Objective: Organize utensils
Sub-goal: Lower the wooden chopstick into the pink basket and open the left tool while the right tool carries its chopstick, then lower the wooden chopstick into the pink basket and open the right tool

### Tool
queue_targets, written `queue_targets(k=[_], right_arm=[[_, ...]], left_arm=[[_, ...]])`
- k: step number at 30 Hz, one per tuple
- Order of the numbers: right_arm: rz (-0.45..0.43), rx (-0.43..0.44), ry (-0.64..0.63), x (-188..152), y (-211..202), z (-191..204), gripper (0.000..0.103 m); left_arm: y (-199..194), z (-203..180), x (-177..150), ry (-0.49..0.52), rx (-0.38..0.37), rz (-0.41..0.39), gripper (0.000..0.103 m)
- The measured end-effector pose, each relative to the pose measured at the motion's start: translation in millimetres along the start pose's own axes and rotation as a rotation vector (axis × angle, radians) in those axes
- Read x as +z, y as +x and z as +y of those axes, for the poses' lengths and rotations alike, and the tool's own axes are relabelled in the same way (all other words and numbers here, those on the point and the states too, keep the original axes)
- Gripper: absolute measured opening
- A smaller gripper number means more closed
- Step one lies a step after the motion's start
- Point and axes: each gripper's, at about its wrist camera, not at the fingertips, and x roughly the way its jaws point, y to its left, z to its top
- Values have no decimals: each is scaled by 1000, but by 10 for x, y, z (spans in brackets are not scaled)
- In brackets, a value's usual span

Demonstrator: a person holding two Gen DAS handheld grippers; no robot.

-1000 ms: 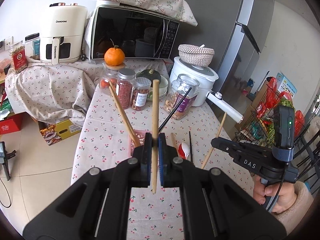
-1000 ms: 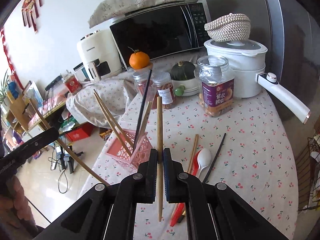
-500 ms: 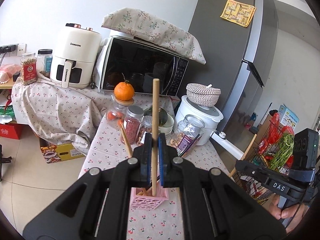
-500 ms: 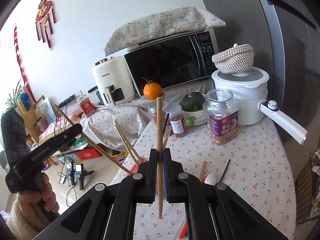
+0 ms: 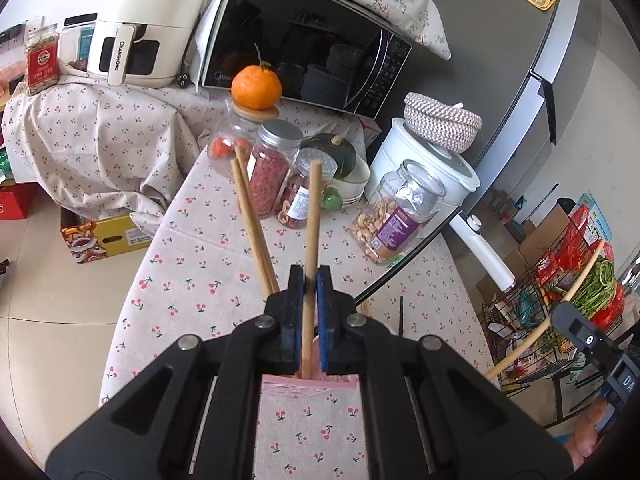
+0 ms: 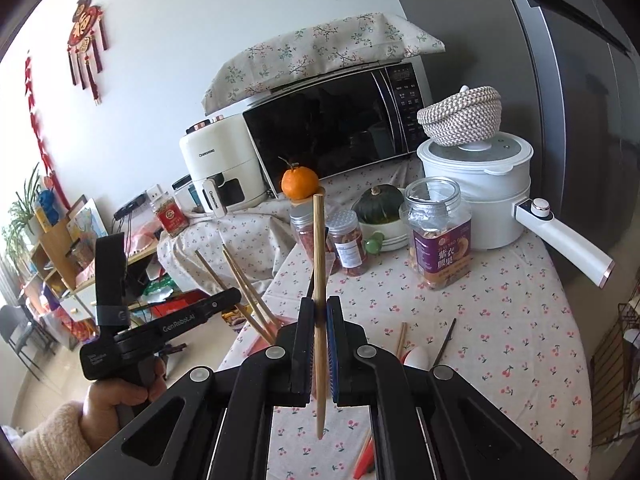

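tilting downward, left gripper (image 5: 307, 280) pinches an upright chopstick (image 5: 312, 216) over the pink holder (image 5: 308, 384).

The white air fryer (image 5: 144, 20) says "CHANGHONG" near its top, and the same word runs down its handle (image 5: 119, 56). In the right wrist view the other gripper (image 6: 176, 324), the black one a hand is holding, says "GenRobot.AI" on its side. In the left wrist view a black gripper (image 5: 600, 352) at the right edge shows the letters "DA"; the rest is cut off. The nut jar (image 6: 440, 232) has a purple label with big Chinese words. A red wall charm (image 6: 84, 36) has 1 gold Chinese sign. The microwave (image 6: 404, 92) shows small numbers, too tiny to read.
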Motion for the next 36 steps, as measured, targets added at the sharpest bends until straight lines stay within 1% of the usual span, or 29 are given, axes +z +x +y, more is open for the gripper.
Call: queue_targets(k=[4,6,8,10,12,16,18,23,30,33,36], right_arm=[[-13,6,3,-5,8,-4,6],[-22,8,3,-7,14,7,6],[-35,14,8,3,12,15,6],[-57,17,11,26,2,32,6],[-87,23,20,64,-1,57,6],[-141,54,66,150,40,121,6],[-157,55,90,182,105,163,6],[-172,56,126,216,349,276,6],[-186,15,132,158,680,416,6],[-196,32,160,176,688,408,6],[-229,28,157,225,623,427,6]], left_arm=[[97,-4,-41,20,24,23,8],[97,-5,-44,26,33,34,18],[35,-1,-27,28,51,25,40],[-57,15,-6,26,80,5,50],[-140,44,4,26,105,4,55],[-225,133,-29,54,199,31,63],[-241,193,-55,63,238,52,64],[-244,362,-87,70,306,86,64],[-243,426,-102,68,296,116,64],[-251,428,-103,72,287,121,64],[-270,449,-102,68,286,118,64]])
